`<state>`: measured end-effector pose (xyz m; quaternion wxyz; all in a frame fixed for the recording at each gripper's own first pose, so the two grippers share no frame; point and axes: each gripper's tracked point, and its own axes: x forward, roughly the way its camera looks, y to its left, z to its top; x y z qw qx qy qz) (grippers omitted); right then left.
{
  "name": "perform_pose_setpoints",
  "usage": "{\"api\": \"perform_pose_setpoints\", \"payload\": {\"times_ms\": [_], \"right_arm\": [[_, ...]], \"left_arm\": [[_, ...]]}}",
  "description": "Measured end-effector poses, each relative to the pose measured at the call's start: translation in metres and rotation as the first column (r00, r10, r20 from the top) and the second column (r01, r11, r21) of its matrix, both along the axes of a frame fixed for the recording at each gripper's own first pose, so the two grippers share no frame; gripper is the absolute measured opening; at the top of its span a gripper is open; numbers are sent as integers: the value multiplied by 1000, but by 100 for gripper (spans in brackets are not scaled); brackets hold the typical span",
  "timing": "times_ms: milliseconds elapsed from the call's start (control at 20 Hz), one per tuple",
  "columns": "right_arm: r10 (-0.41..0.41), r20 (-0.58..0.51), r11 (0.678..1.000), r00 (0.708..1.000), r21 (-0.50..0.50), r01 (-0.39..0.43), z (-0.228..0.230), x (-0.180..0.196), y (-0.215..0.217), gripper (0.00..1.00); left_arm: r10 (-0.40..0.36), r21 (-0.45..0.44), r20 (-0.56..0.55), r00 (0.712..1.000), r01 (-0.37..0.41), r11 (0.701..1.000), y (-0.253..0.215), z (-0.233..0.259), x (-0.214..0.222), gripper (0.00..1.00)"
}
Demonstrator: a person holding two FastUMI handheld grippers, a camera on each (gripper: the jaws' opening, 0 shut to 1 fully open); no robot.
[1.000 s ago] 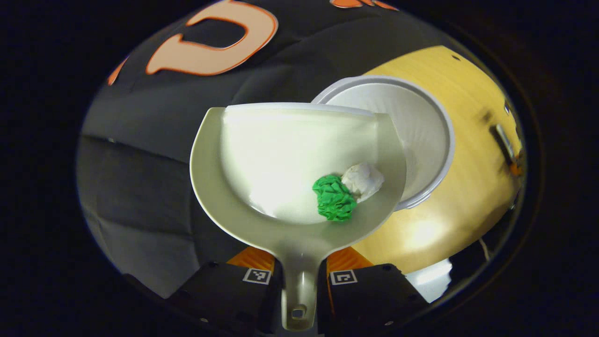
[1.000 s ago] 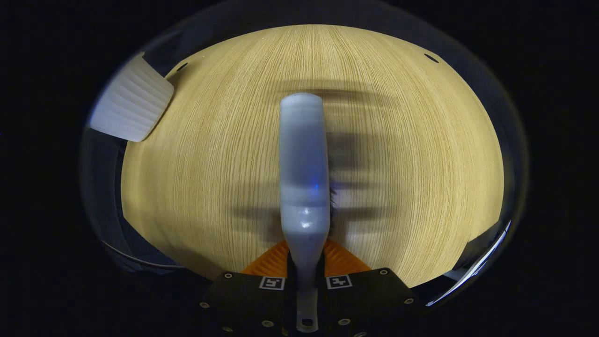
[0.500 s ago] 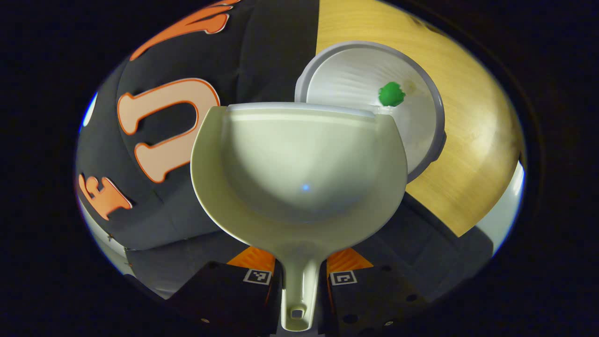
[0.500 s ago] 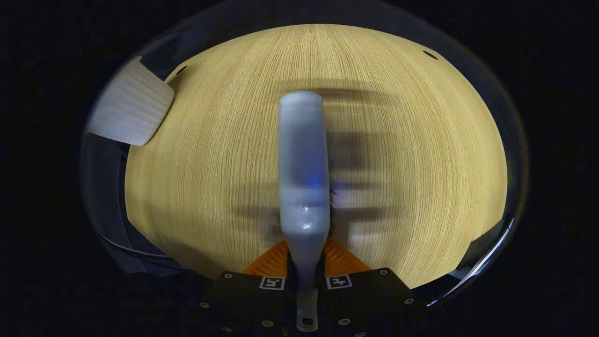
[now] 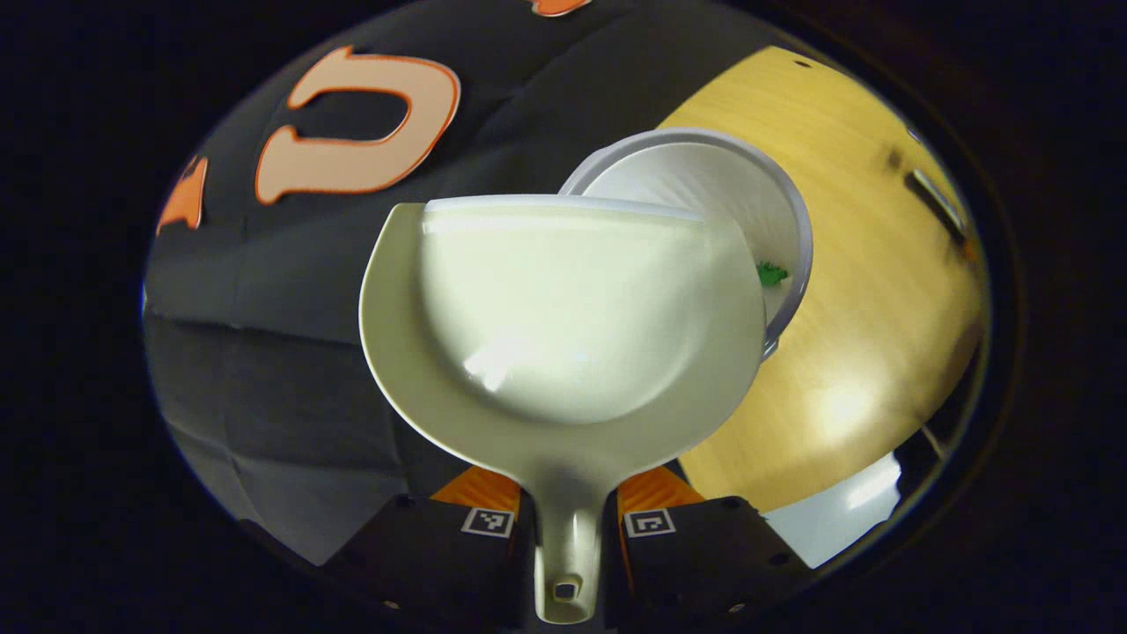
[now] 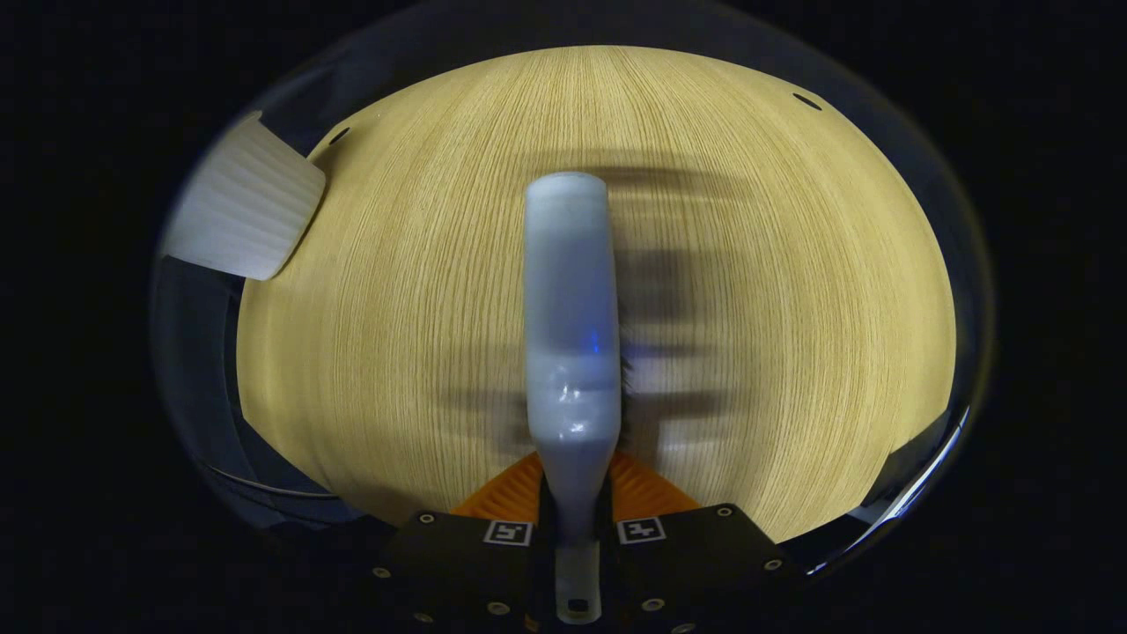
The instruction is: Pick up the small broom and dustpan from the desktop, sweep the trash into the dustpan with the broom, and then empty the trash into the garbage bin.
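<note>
Dustpan (image 5: 563, 326) in left tool (image 5: 568, 528) hides most of bin (image 5: 797, 229); right tool (image 6: 572, 528) grips broom (image 6: 570, 335).

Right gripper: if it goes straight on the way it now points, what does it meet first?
The right gripper holds the small broom by its handle, pointing toward the wooden desktop. The broom's far end would probably meet bare desktop first; how far above it hangs is unclear.

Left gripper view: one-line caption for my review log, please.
Left gripper grips the empty dustpan by its handle beside the garbage bin, green scrap inside.
</note>
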<state>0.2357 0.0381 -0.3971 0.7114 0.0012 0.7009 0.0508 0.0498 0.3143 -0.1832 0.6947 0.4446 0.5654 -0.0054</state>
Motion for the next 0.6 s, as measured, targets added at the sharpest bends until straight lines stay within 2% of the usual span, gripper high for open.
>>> {"api": "perform_pose_setpoints", "payload": {"times_ms": [150,250,300,350,450,500,550,600], "right_arm": [[-2,1,1000,1000,0,2,9,25,-11,22],[-1,10,1000,1000,4,1,17,43,-20,23],[-1,20,1000,1000,12,1,22,54,-23,24],[-3,31,1000,1000,22,3,28,66,-27,24],[-15,52,999,999,43,12,38,92,-35,29],[-13,59,999,998,50,10,44,103,-39,51],[-8,71,999,997,52,4,51,116,-44,58],[-7,86,998,996,57,2,58,130,-49,64]], "left_arm": [[166,-150,53,985,-157,976,-15,-46,4,31],[240,-242,78,968,-215,946,4,-40,-6,31],[270,-297,81,959,-235,925,-18,-45,-8,31],[304,-370,77,949,-256,893,-33,-61,10,31],[346,-507,37,938,-280,815,-65,-73,11,31],[358,-556,29,933,-283,782,-59,-86,22,31],[370,-579,6,929,-298,759,-67,-94,23,31],[365,-610,-4,931,-291,737,-70,-77,20,31]]}}
